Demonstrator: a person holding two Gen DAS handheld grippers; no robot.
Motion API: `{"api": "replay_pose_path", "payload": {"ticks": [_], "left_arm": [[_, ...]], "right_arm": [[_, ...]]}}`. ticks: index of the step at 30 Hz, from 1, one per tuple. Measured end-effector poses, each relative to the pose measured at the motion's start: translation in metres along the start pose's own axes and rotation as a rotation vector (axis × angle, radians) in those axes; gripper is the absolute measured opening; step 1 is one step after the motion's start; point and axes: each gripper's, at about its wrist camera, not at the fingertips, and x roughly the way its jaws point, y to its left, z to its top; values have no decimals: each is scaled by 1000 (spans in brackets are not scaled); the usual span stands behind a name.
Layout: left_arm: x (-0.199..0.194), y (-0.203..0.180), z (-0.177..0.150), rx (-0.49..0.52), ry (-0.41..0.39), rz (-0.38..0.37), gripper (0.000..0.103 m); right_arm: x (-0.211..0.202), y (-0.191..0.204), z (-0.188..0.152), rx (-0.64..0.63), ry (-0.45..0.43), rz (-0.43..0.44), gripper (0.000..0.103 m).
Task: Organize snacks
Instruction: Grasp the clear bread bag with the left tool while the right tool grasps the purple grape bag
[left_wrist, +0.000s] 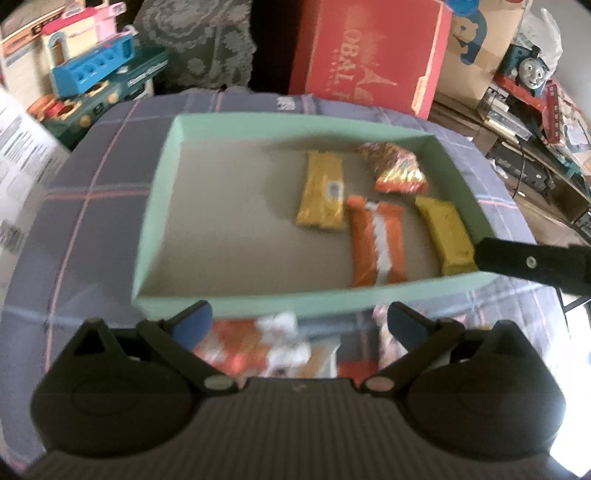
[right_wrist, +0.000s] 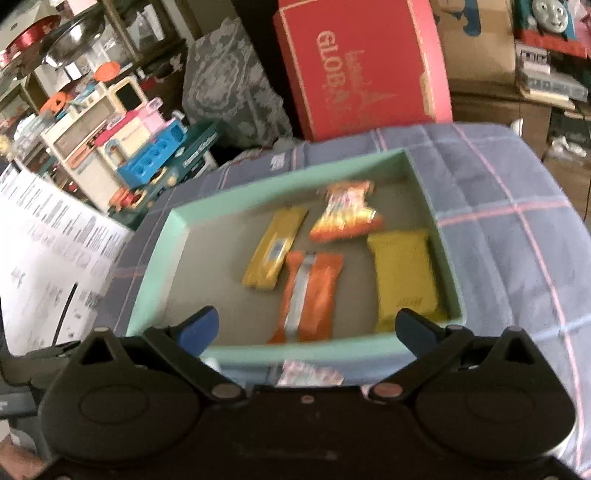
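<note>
While both left tongs (left_wrist: 299, 317) and right tongs (right_wrist: 306, 325) stand wide and empty, mint box (left_wrist: 258, 302) at frame centre holds four snack packets; more packets (left_wrist: 258, 347) lie below it.

mint green box (left_wrist: 255, 301), orange+white packet (left_wrist: 376, 240), yellow packets, plaid grey-blue cloth (left_wrist: 92, 177) w/ pink lines.

Four snack packets lie flat in the mint-green box (left_wrist: 177, 206) — a yellow bar (left_wrist: 322, 190), an orange-and-white packet (left_wrist: 376, 240), a mustard-yellow packet (left_wrist: 445, 232) by the right wall, a foil bag (left_wrist: 397, 168) behind. More packets (left_wrist: 255, 349) wait outside, just beside the near wall — blurred.
</note>
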Motion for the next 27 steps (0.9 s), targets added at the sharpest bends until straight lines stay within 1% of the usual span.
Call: {"api": "replay_pose_path", "payload": {"ticks": [7,11,16,19,21,27], "left_arm": [[-18,30,-43,-25,12,58,103],[-27,48,-73,-60,22,98,103],[-37,61,-106,-89,27,150,103],[-40,65,-123,-114,44,138,103],[-40,67,-131,-133,59,123,100],[-33,65,-140,-140,80,105,98]], "right_arm": [[-3,17,-42,-9,56,43,103],[1,25,-63,-5,98,69,103],[9,44,-78,-24,159,117,103],[11,58,-85,-51,176,128,103],[14,67,-88,-68,185,127,103],[22,79,-98,-93,206,114,103]]}}
